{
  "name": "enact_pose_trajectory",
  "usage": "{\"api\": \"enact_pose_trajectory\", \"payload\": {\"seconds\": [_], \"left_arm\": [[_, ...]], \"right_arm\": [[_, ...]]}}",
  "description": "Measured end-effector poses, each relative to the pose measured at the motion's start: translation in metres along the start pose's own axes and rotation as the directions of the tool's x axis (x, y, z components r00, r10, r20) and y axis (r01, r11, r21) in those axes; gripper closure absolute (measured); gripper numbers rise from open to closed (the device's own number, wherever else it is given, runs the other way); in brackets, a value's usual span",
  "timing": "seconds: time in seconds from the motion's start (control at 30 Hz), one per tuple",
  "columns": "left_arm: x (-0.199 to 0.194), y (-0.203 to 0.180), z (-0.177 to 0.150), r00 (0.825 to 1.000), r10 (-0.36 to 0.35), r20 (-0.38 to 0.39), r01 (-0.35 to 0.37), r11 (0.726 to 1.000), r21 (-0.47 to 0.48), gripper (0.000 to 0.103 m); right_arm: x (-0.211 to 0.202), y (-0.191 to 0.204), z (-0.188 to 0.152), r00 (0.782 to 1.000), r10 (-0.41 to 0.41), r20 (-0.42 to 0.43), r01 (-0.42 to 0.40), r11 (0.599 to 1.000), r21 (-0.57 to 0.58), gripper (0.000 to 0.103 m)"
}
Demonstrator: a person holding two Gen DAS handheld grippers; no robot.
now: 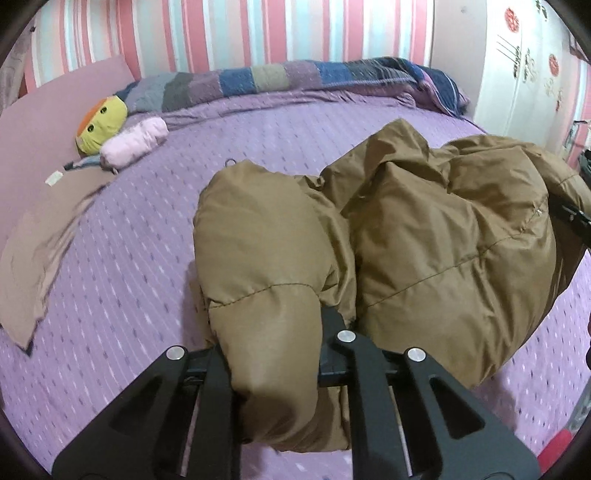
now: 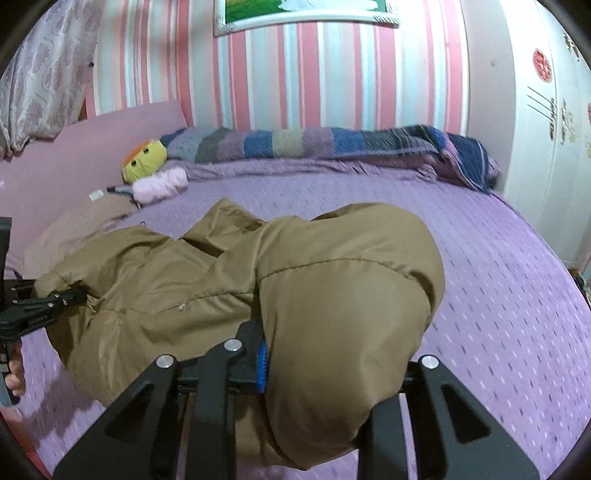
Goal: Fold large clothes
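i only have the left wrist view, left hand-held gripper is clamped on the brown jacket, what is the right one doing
Observer: The right hand-held gripper is shut on another puffy part of the brown padded jacket, on the side away from the left hand-held gripper.
Operator: any pad showing on it
Observer: Yes, a blue ridged pad presses against the fabric on one finger; the other finger is hidden by the jacket.
Operator: anything on the wall above the bed
Observer: A white-framed picture hangs on the striped wall, and a patterned curtain hangs at the far left.
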State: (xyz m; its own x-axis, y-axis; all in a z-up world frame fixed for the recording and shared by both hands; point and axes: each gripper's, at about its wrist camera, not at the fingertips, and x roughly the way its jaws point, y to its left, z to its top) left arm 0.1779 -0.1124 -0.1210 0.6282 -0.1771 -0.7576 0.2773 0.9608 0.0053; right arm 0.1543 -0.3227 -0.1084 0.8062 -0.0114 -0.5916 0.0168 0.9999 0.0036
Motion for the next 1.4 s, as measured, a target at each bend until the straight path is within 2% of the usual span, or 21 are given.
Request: {"api": "enact_pose_trajectory", "payload": {"seconds": [0.13, 0.27, 0.37, 0.43, 0.5, 0.57, 0.63, 0.67, 0.7, 0.77, 0.87, 1.0, 1.07, 1.17, 1.23, 1.3, 1.4], "left_arm": [[0.009, -0.010, -0.035, 0.999, 0.027, -0.028, -0.027, 1.000, -0.005, 0.092], [0.033, 0.009, -0.053, 0.994, 0.076, -0.074, -0.076, 0.997, -0.006, 0.089], [0.050, 0.025, -0.059, 0.992, 0.067, -0.104, -0.070, 0.997, -0.026, 0.083], [0.052, 0.024, -0.058, 0.992, 0.077, -0.102, -0.078, 0.997, -0.008, 0.081], [0.050, 0.024, -0.055, 0.991, 0.089, -0.100, -0.090, 0.996, 0.000, 0.073], [0.048, 0.032, -0.055, 0.992, 0.063, -0.111, -0.068, 0.997, -0.042, 0.069], [0.044, 0.049, -0.063, 0.991, 0.034, -0.131, -0.045, 0.996, -0.083, 0.063], [0.041, 0.053, -0.066, 0.991, 0.030, -0.134, -0.042, 0.995, -0.093, 0.056], [0.038, 0.059, -0.068, 0.991, 0.037, -0.130, -0.050, 0.994, -0.101, 0.048], [0.036, 0.064, -0.066, 0.992, 0.050, -0.114, -0.062, 0.992, -0.108, 0.041], [0.039, 0.068, -0.058, 0.992, 0.052, -0.119, -0.066, 0.991, -0.120, 0.038], [0.043, 0.073, -0.044, 0.989, 0.098, -0.108, -0.114, 0.982, -0.148, 0.026], [0.037, 0.084, -0.040, 0.991, 0.101, -0.092, -0.116, 0.978, -0.174, 0.023], [0.033, 0.090, -0.035, 0.991, 0.100, -0.088, -0.114, 0.979, -0.171, 0.022], [0.032, 0.085, -0.027, 0.991, 0.108, -0.078, -0.120, 0.979, -0.164, 0.022], [0.033, 0.079, -0.017, 0.993, 0.098, -0.063, -0.107, 0.981, -0.160, 0.018], [0.043, 0.066, 0.002, 0.994, 0.094, -0.053, -0.101, 0.984, -0.148, 0.015]], "right_arm": [[0.001, -0.034, -0.050, 0.994, 0.002, -0.112, 0.001, 0.999, 0.033, 0.078], [0.023, -0.050, -0.087, 0.974, -0.013, -0.225, 0.020, 0.999, 0.027, 0.072], [0.034, -0.058, -0.096, 0.959, -0.017, -0.283, 0.029, 0.999, 0.039, 0.065], [0.035, -0.061, -0.094, 0.952, -0.011, -0.304, 0.029, 0.998, 0.053, 0.062], [0.036, -0.062, -0.091, 0.947, -0.017, -0.322, 0.035, 0.998, 0.050, 0.059], [0.036, -0.063, -0.094, 0.939, -0.018, -0.342, 0.040, 0.998, 0.056, 0.053], [0.032, -0.065, -0.098, 0.938, -0.010, -0.346, 0.037, 0.997, 0.070, 0.049], [0.029, -0.069, -0.101, 0.938, -0.006, -0.348, 0.034, 0.997, 0.075, 0.044], [0.028, -0.070, -0.103, 0.938, -0.008, -0.348, 0.037, 0.996, 0.078, 0.041], [0.020, -0.081, -0.105, 0.941, -0.017, -0.338, 0.056, 0.993, 0.104, 0.035], [0.010, -0.103, -0.103, 0.952, 0.007, -0.305, 0.052, 0.982, 0.184, 0.031], [0.014, -0.102, -0.088, 0.956, -0.013, -0.294, 0.068, 0.982, 0.177, 0.031], [0.014, -0.102, -0.084, 0.954, -0.020, -0.299, 0.070, 0.985, 0.160, 0.031], [0.010, -0.106, -0.085, 0.953, -0.030, -0.300, 0.079, 0.986, 0.150, 0.030], [0.002, -0.115, -0.078, 0.966, -0.056, -0.252, 0.105, 0.977, 0.187, 0.029], [-0.005, -0.121, -0.065, 0.977, -0.066, -0.201, 0.113, 0.965, 0.237, 0.024], [0.010, -0.109, -0.045, 0.978, -0.077, -0.196, 0.118, 0.971, 0.207, 0.024]]}}
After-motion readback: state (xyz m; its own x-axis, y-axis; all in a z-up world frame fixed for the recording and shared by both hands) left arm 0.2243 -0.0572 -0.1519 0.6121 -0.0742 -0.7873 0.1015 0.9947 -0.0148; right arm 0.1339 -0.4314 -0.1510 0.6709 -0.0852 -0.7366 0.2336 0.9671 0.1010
